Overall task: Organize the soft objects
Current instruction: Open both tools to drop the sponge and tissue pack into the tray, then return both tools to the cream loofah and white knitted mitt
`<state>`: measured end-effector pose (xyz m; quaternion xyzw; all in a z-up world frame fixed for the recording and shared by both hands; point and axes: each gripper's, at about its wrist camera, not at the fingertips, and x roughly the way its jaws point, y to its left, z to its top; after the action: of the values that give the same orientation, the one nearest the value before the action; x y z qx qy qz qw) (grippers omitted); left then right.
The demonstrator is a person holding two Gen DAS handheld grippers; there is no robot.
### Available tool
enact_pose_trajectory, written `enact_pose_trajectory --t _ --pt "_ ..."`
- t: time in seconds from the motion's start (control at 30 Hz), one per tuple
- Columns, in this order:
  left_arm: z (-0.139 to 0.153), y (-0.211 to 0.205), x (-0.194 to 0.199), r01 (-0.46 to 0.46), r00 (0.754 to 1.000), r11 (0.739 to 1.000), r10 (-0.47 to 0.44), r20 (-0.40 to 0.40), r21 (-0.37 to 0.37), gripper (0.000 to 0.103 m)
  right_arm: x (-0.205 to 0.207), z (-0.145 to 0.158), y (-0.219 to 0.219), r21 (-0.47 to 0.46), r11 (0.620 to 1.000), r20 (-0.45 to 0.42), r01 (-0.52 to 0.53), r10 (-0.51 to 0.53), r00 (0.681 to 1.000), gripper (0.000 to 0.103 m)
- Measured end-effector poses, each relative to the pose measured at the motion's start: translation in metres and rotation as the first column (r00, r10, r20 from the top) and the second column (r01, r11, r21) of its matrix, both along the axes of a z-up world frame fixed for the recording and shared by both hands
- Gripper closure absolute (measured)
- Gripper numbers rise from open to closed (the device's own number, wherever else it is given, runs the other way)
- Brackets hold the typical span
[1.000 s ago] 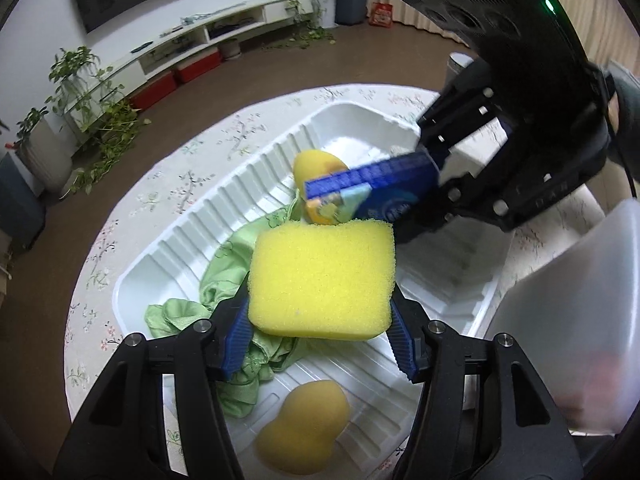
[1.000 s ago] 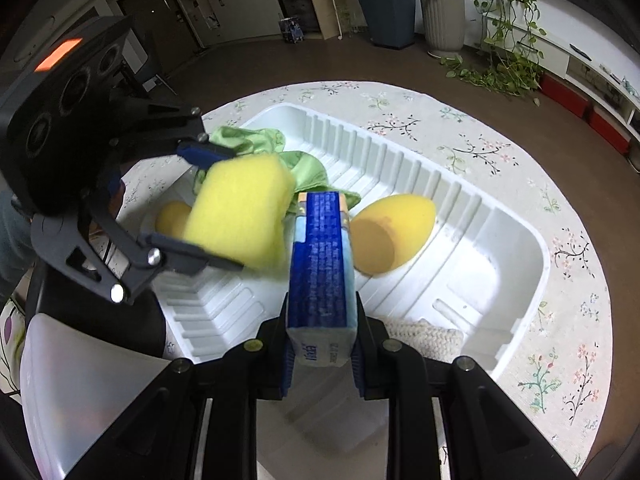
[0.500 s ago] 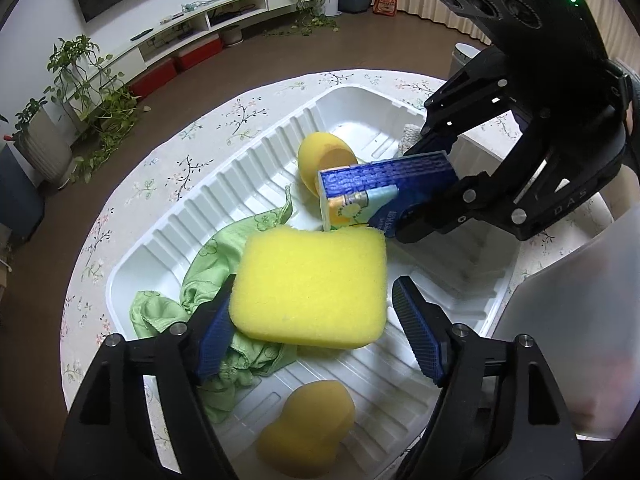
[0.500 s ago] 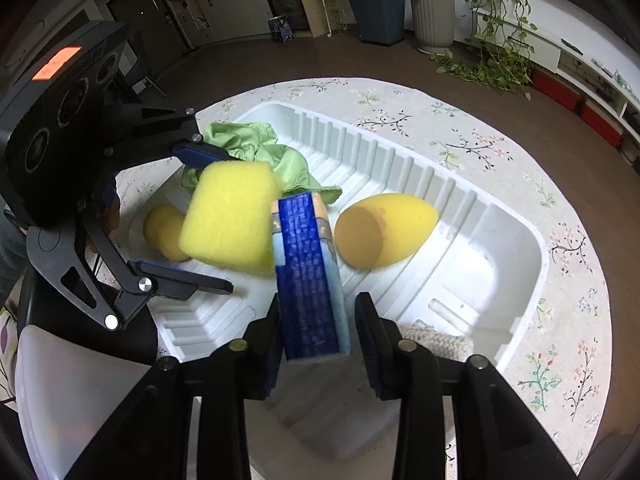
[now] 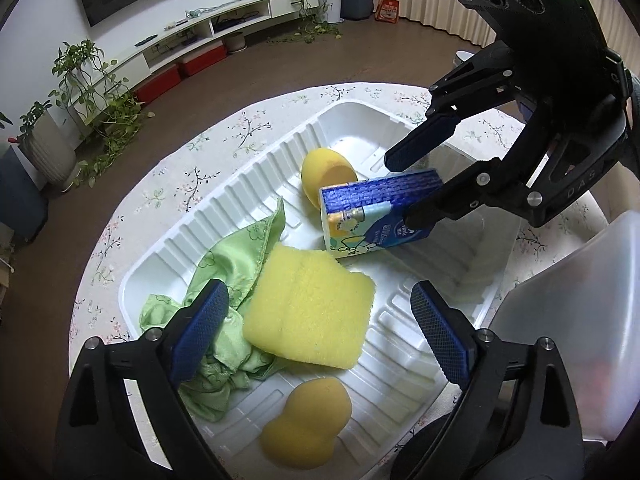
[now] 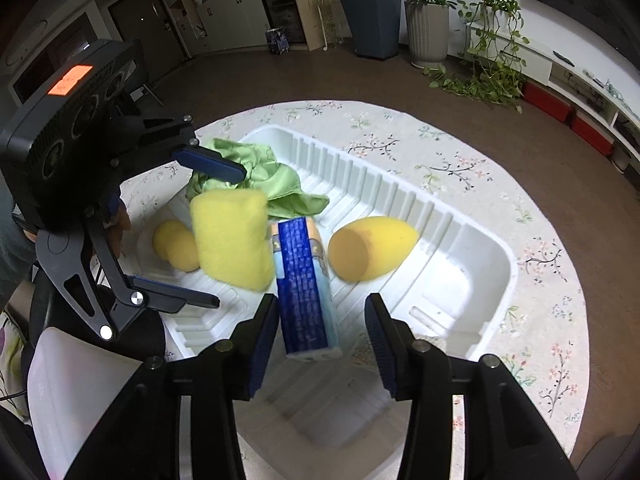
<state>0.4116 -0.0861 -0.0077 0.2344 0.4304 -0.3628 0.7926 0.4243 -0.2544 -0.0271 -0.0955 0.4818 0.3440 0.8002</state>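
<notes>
"DAS" on right claw (image 5: 404, 190) body; pack print unreadable.

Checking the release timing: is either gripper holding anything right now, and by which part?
Nothing is held. The left gripper has its jaws opening clear of the yellow sponge; the right gripper has its jaws opening, the tissue pack loose between them.

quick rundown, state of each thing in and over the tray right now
Left gripper: jaws opening, pads clear of the sponge.
Right gripper: jaws opening, blue pack between them.
Yellow rectangular sponge: released, tilted, partly on the cloth.
Blue tissue pack: in the tray, tilted on edge.
Green cloth: crumpled in the tray.
Egg-shaped yellow sponge: on its side.
Gourd-shaped yellow sponge: lying flat.
White ribbed plastic tray: upright on the table.
</notes>
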Motion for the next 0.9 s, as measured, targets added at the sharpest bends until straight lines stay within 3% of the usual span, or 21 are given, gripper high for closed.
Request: enact_pose_trajectory --t 0.47,0.57,0.73,0.9 --pt "0.024 0.021 0.003 -0.047 0.998 0.998 0.049 0.039 -0.04 0.01 -0.004 0.014 -0.011 0.044 0.999 0.019 0.028 -0.028 0.999 0.053" --pt "0.03 0.03 0.0 -0.064 0.997 0.996 0.067 0.044 -0.056 0.01 -0.006 0.02 -0.017 0.049 0.998 0.024 0.047 -0.048 0.999 0.045" --pt "0.038 0.049 -0.006 -0.121 0.992 0.986 0.125 0.032 -0.112 0.002 -0.013 0.034 -0.029 0.07 0.994 0.046 0.089 -0.092 0.995 0.018" --pt "0.047 0.059 -0.016 -0.154 0.985 0.977 0.163 0.05 -0.145 0.0 -0.022 0.047 -0.033 0.078 0.991 0.067 0.107 -0.113 0.991 0.01"
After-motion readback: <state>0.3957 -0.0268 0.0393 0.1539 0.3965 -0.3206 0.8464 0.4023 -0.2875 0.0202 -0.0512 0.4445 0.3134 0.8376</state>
